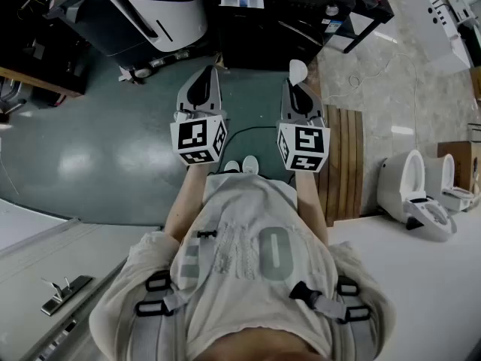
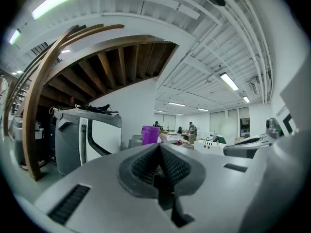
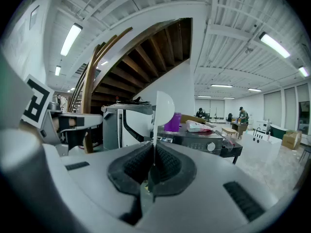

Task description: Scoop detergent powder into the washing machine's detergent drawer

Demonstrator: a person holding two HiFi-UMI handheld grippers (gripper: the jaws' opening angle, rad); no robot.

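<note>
In the head view the person holds both grippers out in front, over the green floor. My right gripper (image 1: 296, 83) is shut on the handle of a white plastic spoon (image 1: 297, 70), whose bowl sticks up past the fingertips. The right gripper view shows the spoon (image 3: 163, 108) upright between the closed jaws (image 3: 154, 148). My left gripper (image 1: 205, 75) is shut with nothing in it (image 2: 159, 147). Ahead stands the dark washing machine (image 1: 282, 17) with a knob on its front (image 3: 211, 146). A purple cup (image 3: 173, 122) and a plastic bag (image 3: 199, 126) rest on top of it.
A large grey-and-white machine (image 1: 143, 10) stands to the front left under a curved wooden staircase (image 3: 97, 76). A slatted wooden panel (image 1: 347, 164) and two white toilets (image 1: 412, 190) are on the right. A white counter (image 1: 45, 254) lies at the lower left.
</note>
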